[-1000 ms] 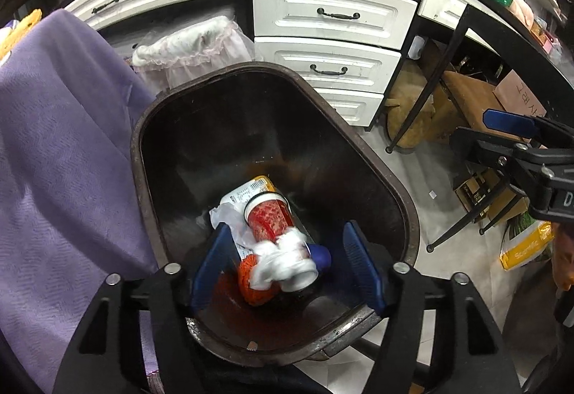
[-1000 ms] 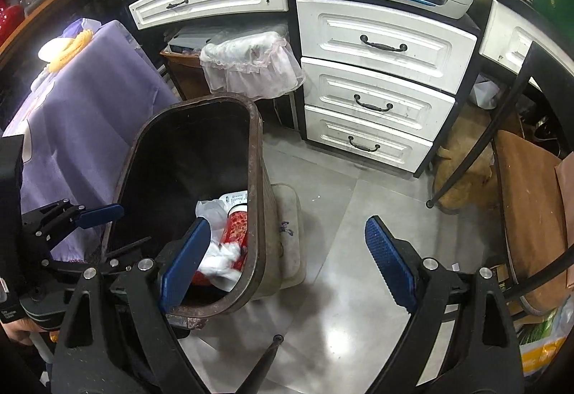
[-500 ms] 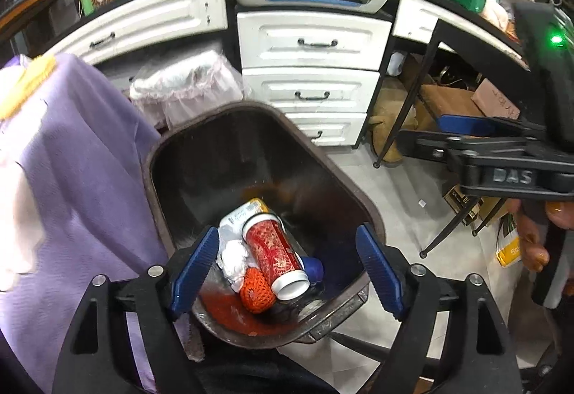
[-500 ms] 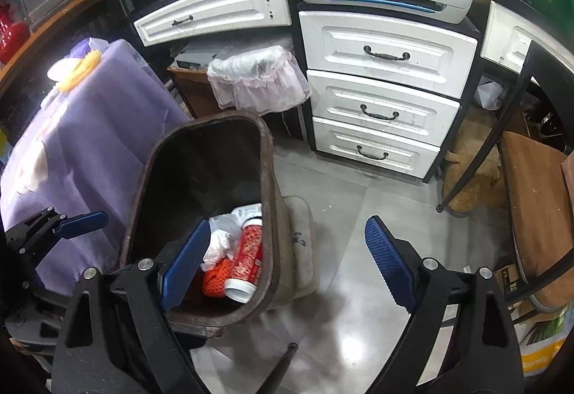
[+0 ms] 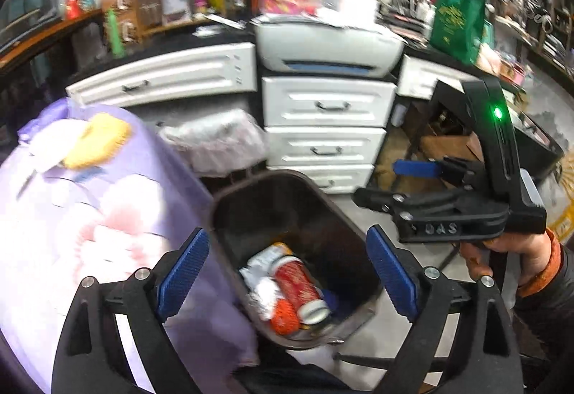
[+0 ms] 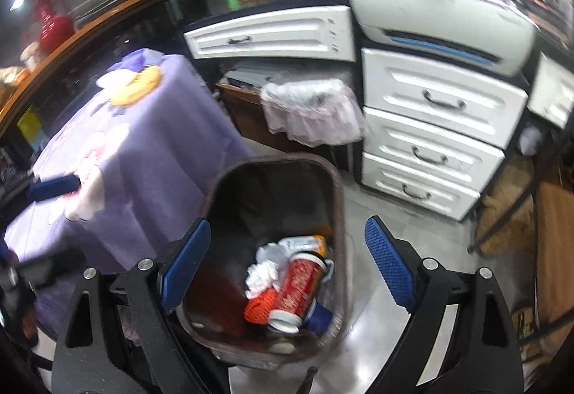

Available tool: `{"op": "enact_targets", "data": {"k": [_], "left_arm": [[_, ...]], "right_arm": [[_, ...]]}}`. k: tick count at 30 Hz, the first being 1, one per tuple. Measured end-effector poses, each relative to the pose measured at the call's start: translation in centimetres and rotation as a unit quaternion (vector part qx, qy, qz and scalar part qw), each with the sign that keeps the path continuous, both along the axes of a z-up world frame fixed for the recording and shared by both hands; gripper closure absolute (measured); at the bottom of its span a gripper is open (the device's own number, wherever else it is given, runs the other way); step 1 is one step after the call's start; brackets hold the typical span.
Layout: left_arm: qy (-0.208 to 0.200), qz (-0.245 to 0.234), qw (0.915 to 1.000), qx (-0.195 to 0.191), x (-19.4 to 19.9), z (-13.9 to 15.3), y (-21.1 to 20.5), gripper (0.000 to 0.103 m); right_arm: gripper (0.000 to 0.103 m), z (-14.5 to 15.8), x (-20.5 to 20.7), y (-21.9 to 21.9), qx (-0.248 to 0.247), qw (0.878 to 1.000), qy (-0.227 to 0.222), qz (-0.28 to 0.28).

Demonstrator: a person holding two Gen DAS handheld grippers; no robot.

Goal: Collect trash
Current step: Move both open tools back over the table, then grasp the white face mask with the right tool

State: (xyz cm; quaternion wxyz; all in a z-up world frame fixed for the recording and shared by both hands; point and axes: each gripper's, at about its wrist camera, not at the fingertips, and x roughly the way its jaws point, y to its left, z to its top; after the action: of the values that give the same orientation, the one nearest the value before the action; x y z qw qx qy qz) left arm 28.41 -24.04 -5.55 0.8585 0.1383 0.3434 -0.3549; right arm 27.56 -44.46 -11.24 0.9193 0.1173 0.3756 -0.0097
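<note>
A dark brown bin (image 5: 233,195) (image 6: 338,200) stands on the floor beside a purple-covered table. In its bottom lie a red can (image 5: 297,286) (image 6: 299,284), crumpled white tissue (image 5: 263,293) (image 6: 263,273) and an orange net (image 5: 285,318) (image 6: 258,308). My left gripper (image 5: 287,236) hovers above the bin, its jaws opening, with nothing between them. My right gripper (image 6: 287,225) also hangs over the bin, open and empty. The left wrist view shows the right gripper (image 5: 380,182) from the side, held by a hand (image 5: 509,250).
The purple-covered table (image 5: 107,196) (image 6: 143,150) touches the bin's left side. White drawers (image 5: 326,128) (image 6: 430,142) under a printer (image 5: 323,46) stand behind. A plastic-lined basket (image 6: 308,110) sits behind the bin. Black chair legs (image 6: 538,178) and cardboard crowd the right; bare tile floor (image 6: 362,318) lies right of the bin.
Both grippers have risen and drawn back from the bin. The left jaws, which flanked the can and tissue a second ago, have widened; the trash stays in the bin.
</note>
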Motion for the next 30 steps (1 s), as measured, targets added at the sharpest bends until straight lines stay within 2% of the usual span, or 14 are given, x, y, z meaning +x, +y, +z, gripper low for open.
{"op": "enact_targets", "data": {"k": [8, 13, 19, 24, 30], "left_arm": [[-0.016, 0.098, 0.9948, -0.025, 5.3, 2.8, 6.7, 0.015], [-0.026, 0.153, 0.9878, -0.014, 8.5, 3.5, 10.9, 0.015], [-0.033, 0.206, 0.9776, 0.025, 12.4, 3.3, 16.1, 0.015], [-0.018, 0.238, 0.9704, 0.036, 15.4, 2.7, 19.8, 0.015], [0.010, 0.247, 0.9680, 0.043, 18.8, 1.5, 22.1, 0.015]], "right_arm": [[0.016, 3.1, 5.5, 4.7, -0.003, 0.996, -0.022, 0.083], [0.016, 5.5, 9.7, 9.3, -0.025, 0.988, -0.042, 0.145], [0.020, 7.8, 15.5, 15.9, -0.084, 0.967, -0.073, 0.228], [0.036, 8.3, 20.8, 20.6, -0.150, 0.948, -0.069, 0.271], [0.046, 7.6, 25.9, 24.6, -0.220, 0.927, -0.054, 0.298]]}}
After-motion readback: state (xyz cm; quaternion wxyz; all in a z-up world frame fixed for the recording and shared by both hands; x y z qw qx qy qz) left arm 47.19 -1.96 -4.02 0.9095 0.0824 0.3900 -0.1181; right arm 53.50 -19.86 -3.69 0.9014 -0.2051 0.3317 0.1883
